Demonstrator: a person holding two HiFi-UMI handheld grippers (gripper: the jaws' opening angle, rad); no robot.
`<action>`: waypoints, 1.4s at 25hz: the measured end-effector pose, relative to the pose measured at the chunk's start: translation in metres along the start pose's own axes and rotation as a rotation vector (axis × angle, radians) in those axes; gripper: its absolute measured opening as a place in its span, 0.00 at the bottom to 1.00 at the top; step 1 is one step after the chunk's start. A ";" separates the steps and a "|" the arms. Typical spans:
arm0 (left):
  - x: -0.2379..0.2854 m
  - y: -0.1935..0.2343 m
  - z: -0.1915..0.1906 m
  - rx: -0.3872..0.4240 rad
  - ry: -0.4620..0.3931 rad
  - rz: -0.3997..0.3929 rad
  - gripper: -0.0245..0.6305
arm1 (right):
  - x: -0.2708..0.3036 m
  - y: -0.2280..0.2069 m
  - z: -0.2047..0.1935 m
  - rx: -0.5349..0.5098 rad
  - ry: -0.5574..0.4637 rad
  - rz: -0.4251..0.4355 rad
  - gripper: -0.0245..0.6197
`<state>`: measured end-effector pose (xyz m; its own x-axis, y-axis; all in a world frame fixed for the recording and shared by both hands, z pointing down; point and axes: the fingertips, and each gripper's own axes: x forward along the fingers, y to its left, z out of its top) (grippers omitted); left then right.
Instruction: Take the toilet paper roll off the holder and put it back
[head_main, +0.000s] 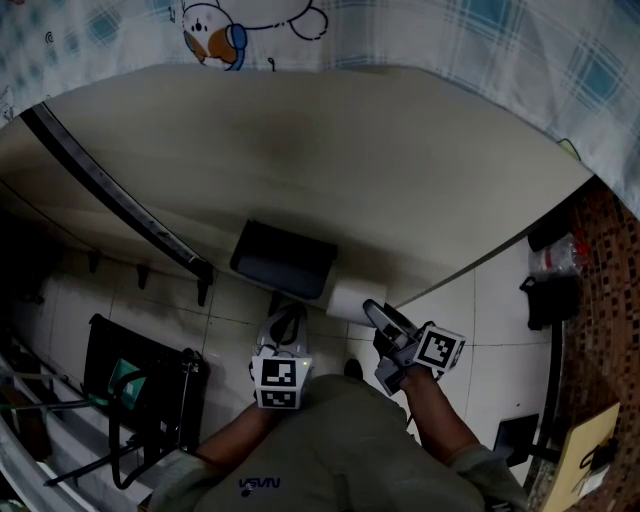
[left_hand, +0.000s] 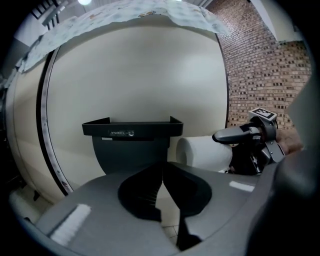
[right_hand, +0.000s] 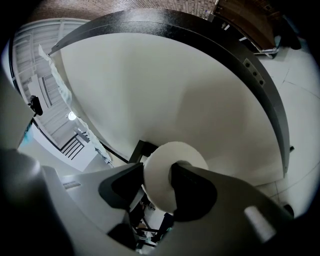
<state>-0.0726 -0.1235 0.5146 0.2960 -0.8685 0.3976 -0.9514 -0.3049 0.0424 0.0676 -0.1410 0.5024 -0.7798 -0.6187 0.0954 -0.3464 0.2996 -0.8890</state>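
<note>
A white toilet paper roll (head_main: 347, 298) sits just right of the black holder (head_main: 283, 260) on the cream wall. My right gripper (head_main: 383, 318) is shut on the roll (right_hand: 159, 170): one jaw goes into the core, the other presses its outer side. Whether the roll rests on a rod is hidden. In the left gripper view the roll (left_hand: 202, 151) lies beside the holder (left_hand: 132, 135), with the right gripper (left_hand: 235, 136) on its far end. Just below the holder my left gripper (head_main: 283, 325) hangs shut, nothing between its jaws (left_hand: 162, 172).
A black rail (head_main: 110, 190) runs aslant across the wall at left. A black rack (head_main: 140, 385) stands on the tiled floor at lower left. At right are a brick wall (head_main: 610, 300) and a plastic bottle (head_main: 552, 258). Checked cloth (head_main: 480, 30) hangs over the wall's top.
</note>
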 end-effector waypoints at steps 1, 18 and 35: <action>0.001 0.000 -0.001 -0.003 0.004 0.004 0.07 | 0.000 0.000 0.000 0.001 0.000 0.000 0.31; 0.022 0.015 -0.009 -0.081 0.054 0.127 0.40 | 0.008 -0.001 0.007 0.008 -0.002 0.006 0.31; -0.001 0.016 -0.013 -0.055 0.044 0.135 0.35 | 0.032 0.001 -0.008 0.045 0.028 0.027 0.31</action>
<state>-0.0891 -0.1227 0.5264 0.1618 -0.8817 0.4432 -0.9860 -0.1632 0.0354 0.0376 -0.1547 0.5083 -0.8029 -0.5903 0.0826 -0.3014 0.2825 -0.9107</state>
